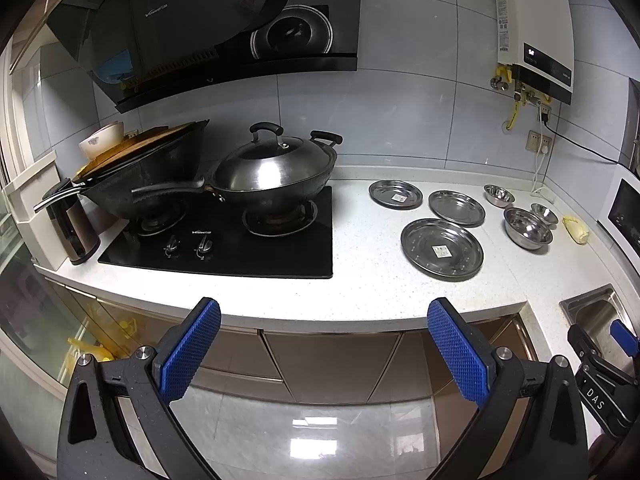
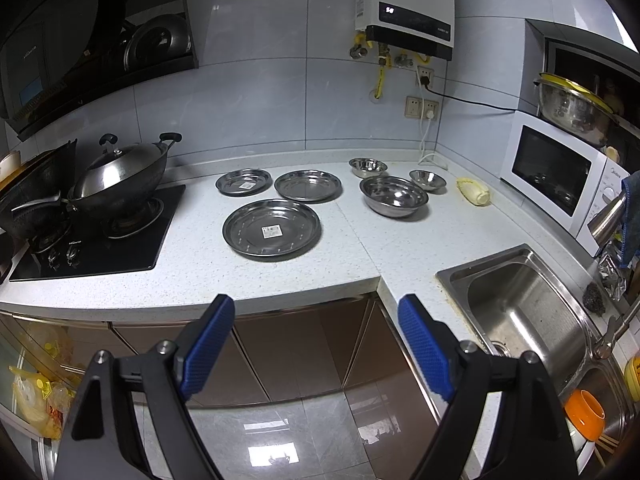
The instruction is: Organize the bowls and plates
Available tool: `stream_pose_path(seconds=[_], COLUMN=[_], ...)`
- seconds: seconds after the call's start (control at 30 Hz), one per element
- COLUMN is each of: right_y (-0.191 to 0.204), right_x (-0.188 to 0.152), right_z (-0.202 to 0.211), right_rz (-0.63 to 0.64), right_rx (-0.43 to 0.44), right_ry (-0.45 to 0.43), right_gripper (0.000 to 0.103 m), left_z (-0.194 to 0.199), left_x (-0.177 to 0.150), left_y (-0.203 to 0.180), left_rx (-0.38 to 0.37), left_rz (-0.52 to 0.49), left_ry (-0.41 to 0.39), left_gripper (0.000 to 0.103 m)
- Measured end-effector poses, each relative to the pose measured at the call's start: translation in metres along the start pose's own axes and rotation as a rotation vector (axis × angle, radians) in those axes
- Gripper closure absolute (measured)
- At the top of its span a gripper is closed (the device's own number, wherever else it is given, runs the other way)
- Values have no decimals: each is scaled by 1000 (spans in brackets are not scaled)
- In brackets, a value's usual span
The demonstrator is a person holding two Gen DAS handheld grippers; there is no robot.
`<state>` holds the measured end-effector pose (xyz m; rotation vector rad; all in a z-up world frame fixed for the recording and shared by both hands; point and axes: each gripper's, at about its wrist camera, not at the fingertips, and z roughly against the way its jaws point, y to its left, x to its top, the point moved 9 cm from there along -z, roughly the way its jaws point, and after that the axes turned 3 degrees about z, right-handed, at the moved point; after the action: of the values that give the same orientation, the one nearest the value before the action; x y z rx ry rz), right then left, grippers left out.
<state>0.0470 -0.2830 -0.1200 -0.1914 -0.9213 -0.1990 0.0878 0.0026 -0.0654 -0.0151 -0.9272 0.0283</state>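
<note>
Three steel plates (image 2: 272,229) lie apart on the white counter (image 2: 192,276); three bowls (image 2: 394,196) sit separately to their right. Nothing appears stacked yet. The left gripper (image 1: 324,350) and right gripper (image 2: 316,346) hover near the counter edge, jaws wide, empty.

Black frames, blue dimpled fingers (image 1: 192,350)

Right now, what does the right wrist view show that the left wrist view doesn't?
Only the right wrist view shows the microwave front and the whole sink basin. Only the left wrist view shows the tilted wok and the kettle beside it. Both show three plates, three bowls and the lidded wok, with each hand-held gripper open.
</note>
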Motion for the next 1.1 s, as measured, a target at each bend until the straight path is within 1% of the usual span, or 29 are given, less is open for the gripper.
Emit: stream_pose_path(seconds=[0.3,0.53,1.1], right_y=[3,3,0], right_x=[-2,-1,1], right_z=[-4,-5,-15], right_rz=[2,3,-7], right_rx=[-1,-1,-10], right_ry=[5,6,16], right_gripper=[19,19,19], left_z=[-3,-12,-15], left_x=[0,1,1], left_y=[-1,-1,-9], left_rx=[2,-2,-23], left_rz=[1,15,13], left_ry=[7,31,31], left_gripper=[1,1,1])
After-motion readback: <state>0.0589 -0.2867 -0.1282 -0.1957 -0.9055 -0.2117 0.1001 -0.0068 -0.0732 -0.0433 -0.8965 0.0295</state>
